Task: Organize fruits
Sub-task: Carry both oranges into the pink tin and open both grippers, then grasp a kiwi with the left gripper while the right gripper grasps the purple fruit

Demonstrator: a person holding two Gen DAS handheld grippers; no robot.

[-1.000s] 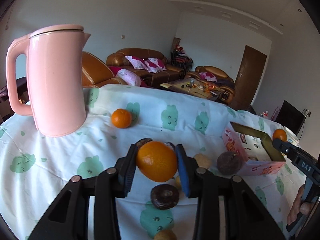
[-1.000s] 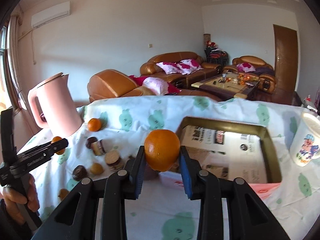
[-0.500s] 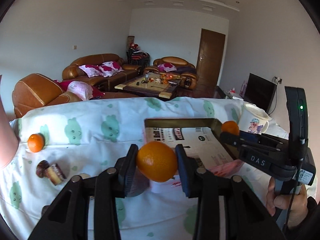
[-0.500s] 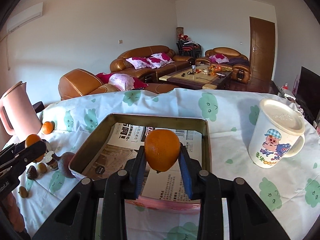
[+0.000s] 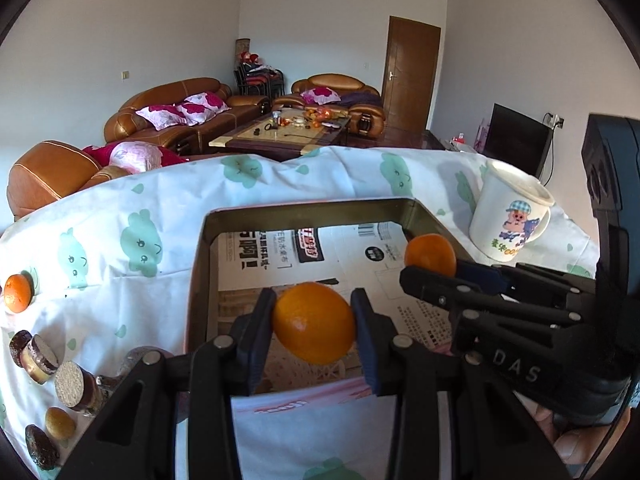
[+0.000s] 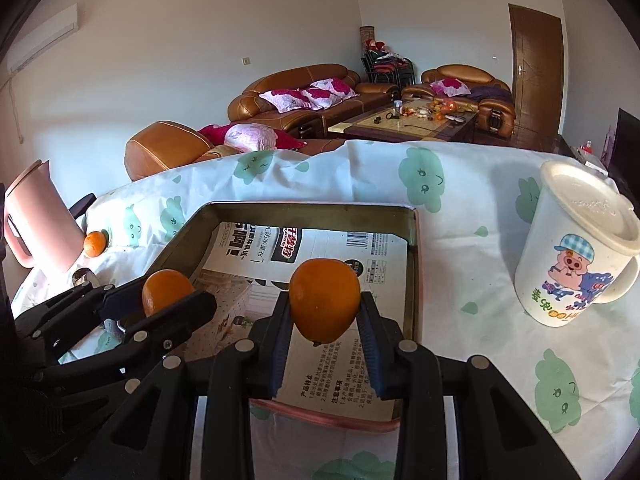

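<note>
I have an orange in each gripper. My left gripper is clamped on a large orange, both pads pressed against its sides, and it hangs above the near left part of the tray. My right gripper is closed the same way on a second orange, held above the tray's near right side; from the left wrist view that same fruit shows over the tray's right wall, pinched between the right gripper's fingers.

The tray is a shallow metal box lined with printed paper, sitting on the worktop's white cloth with green cloud faces. I see no fruit lying in it.

Off to the left, a small orange sits on the cloth beside the pink kettle. Nearer me on that side lie several dark and brown round pieces; I can't tell what they are. A lidded cartoon mug stands right of the tray.
</note>
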